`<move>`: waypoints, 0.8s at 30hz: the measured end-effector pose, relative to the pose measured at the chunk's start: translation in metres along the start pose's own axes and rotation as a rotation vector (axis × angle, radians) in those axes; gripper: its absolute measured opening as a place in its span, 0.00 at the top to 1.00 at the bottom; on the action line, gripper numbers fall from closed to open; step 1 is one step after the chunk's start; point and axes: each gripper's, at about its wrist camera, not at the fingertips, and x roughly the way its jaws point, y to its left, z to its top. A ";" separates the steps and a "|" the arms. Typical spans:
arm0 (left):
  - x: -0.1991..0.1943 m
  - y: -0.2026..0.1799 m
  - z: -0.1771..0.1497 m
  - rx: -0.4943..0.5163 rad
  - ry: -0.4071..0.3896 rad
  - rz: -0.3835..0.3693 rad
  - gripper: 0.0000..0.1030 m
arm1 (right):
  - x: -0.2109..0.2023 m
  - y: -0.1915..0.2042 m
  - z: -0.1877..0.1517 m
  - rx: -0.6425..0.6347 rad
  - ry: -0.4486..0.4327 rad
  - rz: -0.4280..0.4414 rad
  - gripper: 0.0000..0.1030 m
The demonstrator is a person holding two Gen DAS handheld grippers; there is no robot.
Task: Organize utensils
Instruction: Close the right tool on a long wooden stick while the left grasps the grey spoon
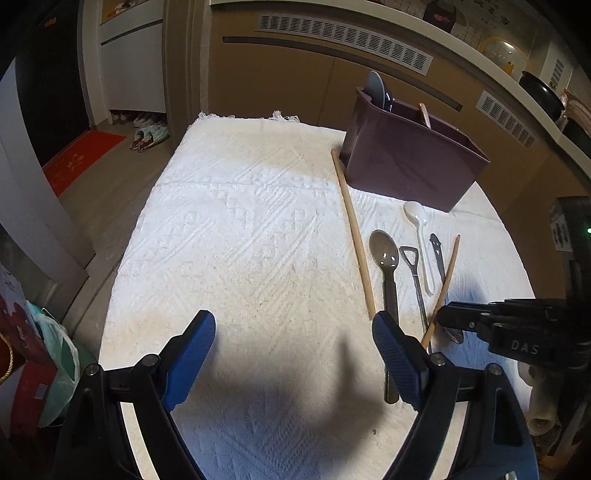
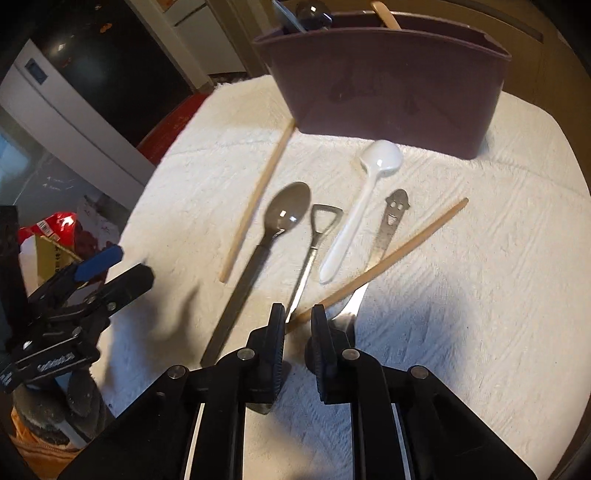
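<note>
A dark purple utensil holder [image 1: 410, 162] [image 2: 384, 85] stands at the far right of the white cloth and holds a few utensils. In front of it lie a long wooden chopstick [image 1: 352, 232] [image 2: 258, 199], a grey spoon [image 1: 384, 258] [image 2: 284, 218], a shovel-handled metal utensil [image 1: 413, 273] [image 2: 317, 236], a white plastic spoon [image 1: 421, 240] [image 2: 365, 192], a smiley-face metal utensil [image 1: 437, 254] [image 2: 391, 221] and a second chopstick [image 1: 445, 284] [image 2: 391, 254]. My right gripper [image 2: 298, 314] [image 1: 439, 317] has its jaws narrow around the near end of the second chopstick. My left gripper [image 1: 293, 332] is open and empty over bare cloth.
The white textured cloth [image 1: 240, 240] covers the table. Wooden cabinets with vents [image 1: 332, 33] stand behind it. Bags and boxes [image 1: 33, 369] sit on the floor at the left, slippers [image 1: 147, 136] farther back.
</note>
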 end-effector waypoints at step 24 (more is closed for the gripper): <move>0.002 -0.047 0.001 0.143 -0.005 -0.057 0.16 | 0.013 -0.002 -0.005 -0.148 -0.024 -0.168 0.93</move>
